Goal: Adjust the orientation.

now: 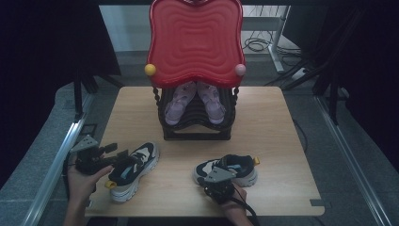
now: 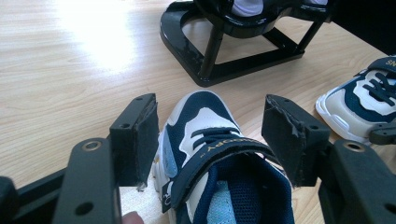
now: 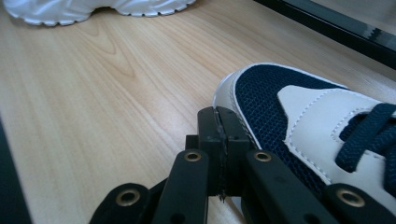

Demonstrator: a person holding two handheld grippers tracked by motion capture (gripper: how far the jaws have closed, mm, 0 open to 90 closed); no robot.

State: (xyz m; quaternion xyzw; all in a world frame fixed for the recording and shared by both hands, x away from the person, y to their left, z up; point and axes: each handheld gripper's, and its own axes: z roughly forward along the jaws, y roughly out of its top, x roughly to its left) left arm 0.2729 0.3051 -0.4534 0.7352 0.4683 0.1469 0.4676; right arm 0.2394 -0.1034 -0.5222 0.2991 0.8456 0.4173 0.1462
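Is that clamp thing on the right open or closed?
Closed. In its own view the right gripper has both black pads pressed flat together with nothing between them, resting beside the toe of the navy and white sneaker.

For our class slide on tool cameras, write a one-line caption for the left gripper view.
Open left gripper straddling a navy-and-white sneaker on the wooden table, black shoe rack beyond.

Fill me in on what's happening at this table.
A person works two navy-and-white sneakers on the wooden table, in front of a black shoe rack holding a pink pair. The left claw is open, straddling the left sneaker without pressing it. The right claw is shut on nothing, beside the toe of the right sneaker.
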